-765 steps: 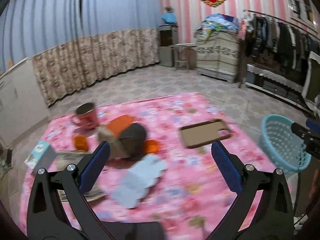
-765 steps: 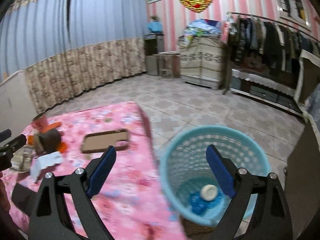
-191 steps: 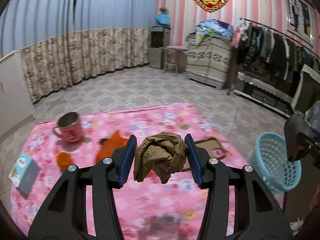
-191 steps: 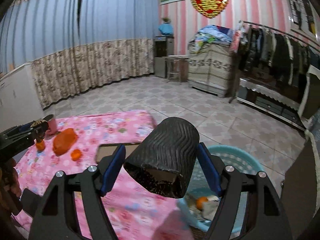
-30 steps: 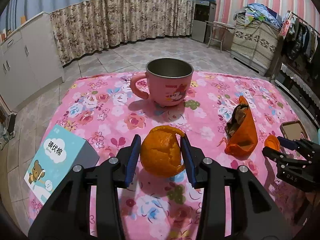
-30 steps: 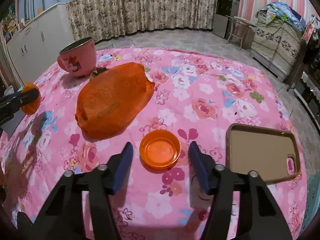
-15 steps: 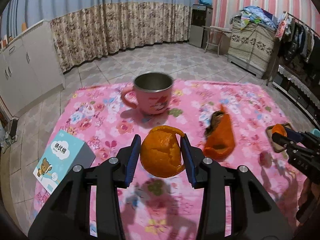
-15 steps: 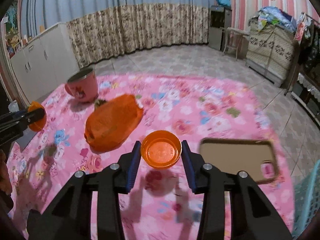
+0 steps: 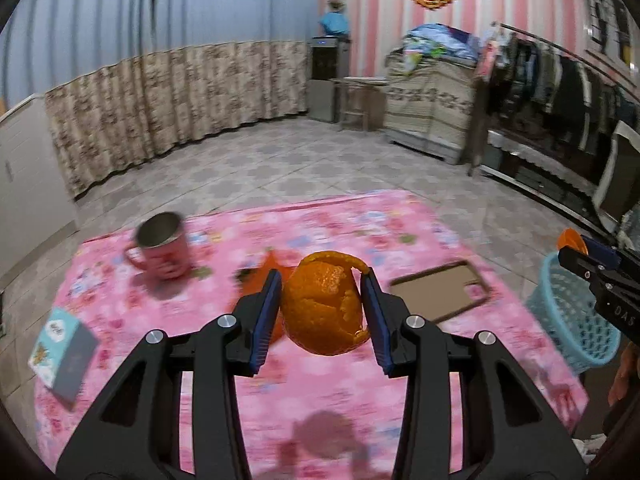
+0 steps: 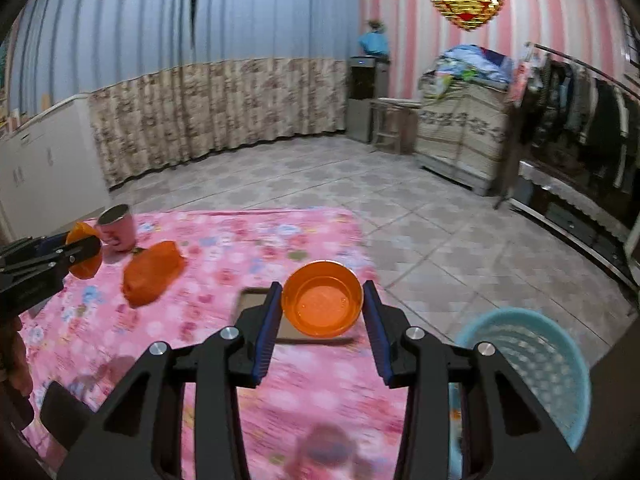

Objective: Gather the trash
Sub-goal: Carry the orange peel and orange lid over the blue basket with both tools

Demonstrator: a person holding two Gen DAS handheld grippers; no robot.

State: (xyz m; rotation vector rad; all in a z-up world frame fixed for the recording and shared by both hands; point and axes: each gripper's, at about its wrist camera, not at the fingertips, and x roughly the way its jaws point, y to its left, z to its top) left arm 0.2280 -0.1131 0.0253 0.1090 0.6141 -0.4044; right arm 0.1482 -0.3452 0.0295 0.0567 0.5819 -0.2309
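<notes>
Two pieces of trash are in hand. My left gripper (image 9: 322, 308) pinches a hollow orange peel (image 9: 322, 304) between its blue pads, clear above the pink floral cloth (image 9: 340, 392). My right gripper (image 10: 319, 310) clamps a shallow orange lid (image 10: 322, 304) by its rim, open side facing the camera, above the far edge of the cloth. The target, a light blue basket (image 10: 532, 368), stands on the tiled floor just off the right side of the table.

Risks I judge from this position:

1. Peel release. The peel is thin and curled; the pads bear on a soft shell. A sharp swing could let it deform and slide out over the cloth or the floor.
2. Lid slip. Contact is only at two points on a smooth round rim. Any twist could pivot the lid out of the pads short of the basket.
3. Collision. Both grippers head for one basket mouth, and the right gripper is already near it in the left view. Arriving together could knock the tools against each other.
4. Missed drop. Both views are motion-blurred, so I cannot judge alignment over the basket rim well.

An orange bag (image 10: 152, 280), a pink mug (image 9: 164, 246), a brown phone case (image 9: 440, 296) and a small carton (image 9: 62, 344) lie on the cloth.
</notes>
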